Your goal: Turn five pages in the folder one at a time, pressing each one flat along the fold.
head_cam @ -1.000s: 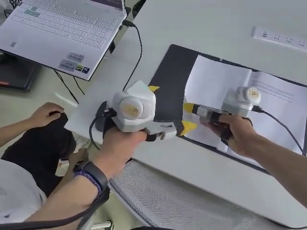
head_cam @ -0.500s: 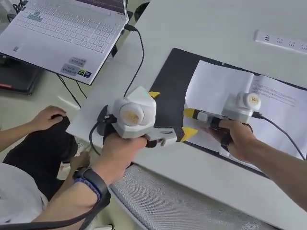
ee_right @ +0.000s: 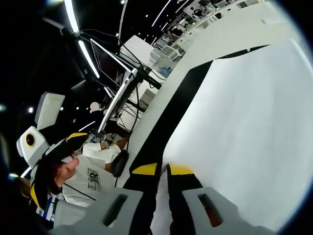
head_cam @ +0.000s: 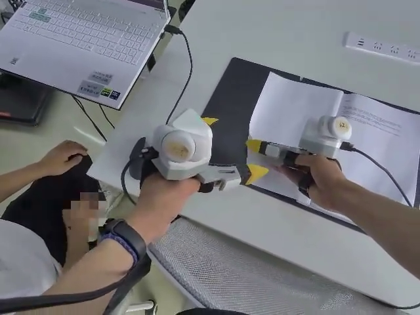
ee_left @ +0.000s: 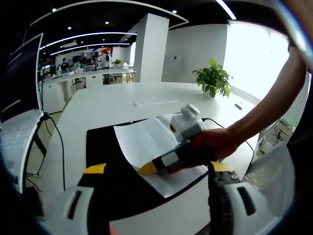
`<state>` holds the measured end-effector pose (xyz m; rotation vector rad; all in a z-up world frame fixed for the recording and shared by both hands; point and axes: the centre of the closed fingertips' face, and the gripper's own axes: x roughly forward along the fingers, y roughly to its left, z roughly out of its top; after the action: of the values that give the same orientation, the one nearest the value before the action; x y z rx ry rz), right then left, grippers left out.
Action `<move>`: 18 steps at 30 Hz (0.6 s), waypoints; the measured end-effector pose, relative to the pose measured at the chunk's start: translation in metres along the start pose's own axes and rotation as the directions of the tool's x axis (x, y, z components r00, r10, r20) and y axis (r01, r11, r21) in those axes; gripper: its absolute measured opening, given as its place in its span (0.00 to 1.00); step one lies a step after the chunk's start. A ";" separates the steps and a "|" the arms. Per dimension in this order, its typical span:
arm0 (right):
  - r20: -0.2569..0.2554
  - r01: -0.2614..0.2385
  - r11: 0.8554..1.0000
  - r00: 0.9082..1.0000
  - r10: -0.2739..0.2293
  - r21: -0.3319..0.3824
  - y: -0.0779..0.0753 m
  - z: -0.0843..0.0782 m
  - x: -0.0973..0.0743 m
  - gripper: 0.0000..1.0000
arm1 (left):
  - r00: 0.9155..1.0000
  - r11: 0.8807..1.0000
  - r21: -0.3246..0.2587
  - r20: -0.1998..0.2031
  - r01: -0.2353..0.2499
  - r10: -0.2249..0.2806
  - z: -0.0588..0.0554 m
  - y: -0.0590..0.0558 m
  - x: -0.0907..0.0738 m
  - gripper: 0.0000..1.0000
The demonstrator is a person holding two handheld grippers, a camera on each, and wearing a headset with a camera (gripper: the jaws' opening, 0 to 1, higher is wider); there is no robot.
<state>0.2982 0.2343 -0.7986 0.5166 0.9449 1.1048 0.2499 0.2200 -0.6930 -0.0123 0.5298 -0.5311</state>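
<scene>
A black folder (head_cam: 230, 105) lies open on the white table, with a white page (head_cam: 295, 105) on it and printed sheets to the right. My right gripper (head_cam: 254, 146) lies low at the page's left edge. In the right gripper view its jaws (ee_right: 163, 169) are shut on the page (ee_right: 244, 122), with a thin white strip between the yellow tips. My left gripper (head_cam: 233, 147) hovers open above the folder's near left corner, touching nothing. In the left gripper view the left gripper (ee_left: 158, 168) frames the folder (ee_left: 102, 147) and the right gripper's yellow tip (ee_left: 146, 169) on the page (ee_left: 142, 137).
A white laptop (head_cam: 85, 33) stands at the back left, and its black cable (head_cam: 190, 65) runs down past the folder. A white power strip (head_cam: 380, 49) lies at the far right. A mesh chair back (head_cam: 230, 275) is at the table's near edge, and another person's hand (head_cam: 62, 157) is at left.
</scene>
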 end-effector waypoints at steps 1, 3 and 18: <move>-0.001 -0.004 1.000 1.000 0.004 0.002 0.001 0.000 0.000 0.07 | 1.000 1.000 0.001 -0.001 0.002 -0.002 0.000 -0.002 0.000 0.82; -0.003 -0.005 1.000 1.000 0.005 -0.001 0.002 0.000 0.000 0.10 | 1.000 1.000 0.001 -0.004 0.006 -0.006 0.000 -0.004 0.000 0.82; 0.024 -0.012 0.998 1.000 0.013 -0.054 0.005 0.026 -0.020 0.27 | 0.999 0.999 0.012 -0.040 0.035 -0.034 -0.009 -0.007 0.019 0.76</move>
<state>0.3146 0.2199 -0.7739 0.4916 0.8898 1.1299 0.2559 0.2063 -0.7093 0.0009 0.5660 -0.5694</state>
